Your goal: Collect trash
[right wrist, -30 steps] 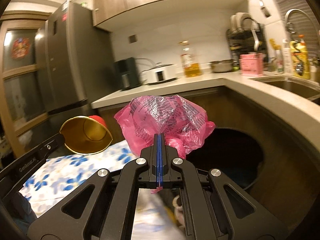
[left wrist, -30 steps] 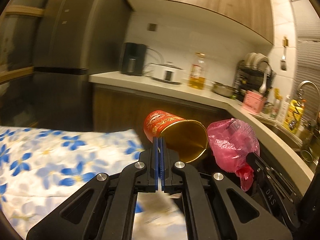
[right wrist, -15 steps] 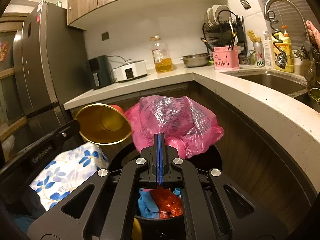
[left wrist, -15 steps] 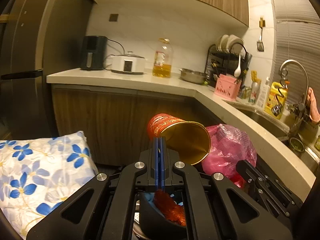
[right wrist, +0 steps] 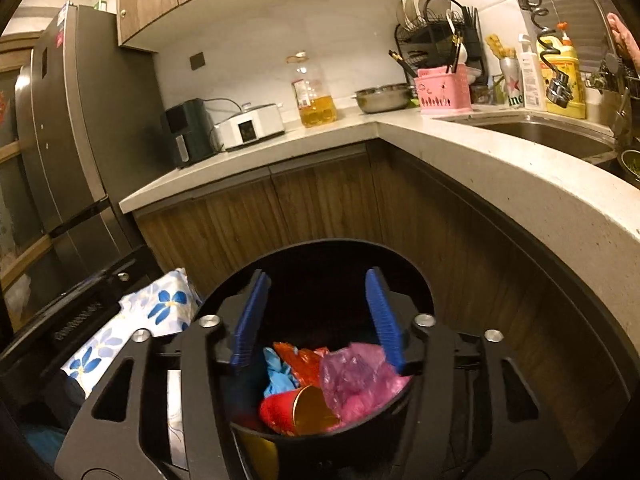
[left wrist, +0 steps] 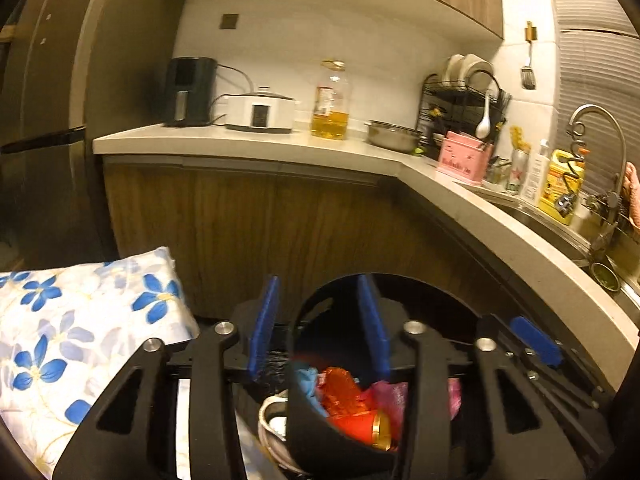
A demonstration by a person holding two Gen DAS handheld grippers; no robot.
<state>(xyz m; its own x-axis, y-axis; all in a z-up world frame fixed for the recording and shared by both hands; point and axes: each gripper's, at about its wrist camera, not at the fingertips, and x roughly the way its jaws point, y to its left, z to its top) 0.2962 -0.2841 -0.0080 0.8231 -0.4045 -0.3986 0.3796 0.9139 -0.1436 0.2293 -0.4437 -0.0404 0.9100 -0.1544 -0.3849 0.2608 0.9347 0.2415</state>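
Observation:
A black round trash bin [right wrist: 344,250] stands on the floor below both grippers. In it lie a red paper cup with a gold inside [right wrist: 296,410], a pink plastic bag [right wrist: 356,378], a blue glove [right wrist: 278,372] and red wrappers. My right gripper [right wrist: 318,320] is open and empty above the bin. My left gripper [left wrist: 318,322] is open and empty above the bin's left rim [left wrist: 298,320]. The cup [left wrist: 362,426] and pink bag [left wrist: 390,394] also show in the left wrist view.
A table with a blue-flower cloth [left wrist: 80,320] stands left of the bin. Wooden cabinets [right wrist: 320,200] under an L-shaped counter [right wrist: 520,172] are behind and to the right. A fridge [right wrist: 68,140] stands far left. The other gripper's body [right wrist: 72,320] is at the left.
Both grippers have opened. The red cup left my left gripper and the pink bag left my right gripper; both now lie in the bin.

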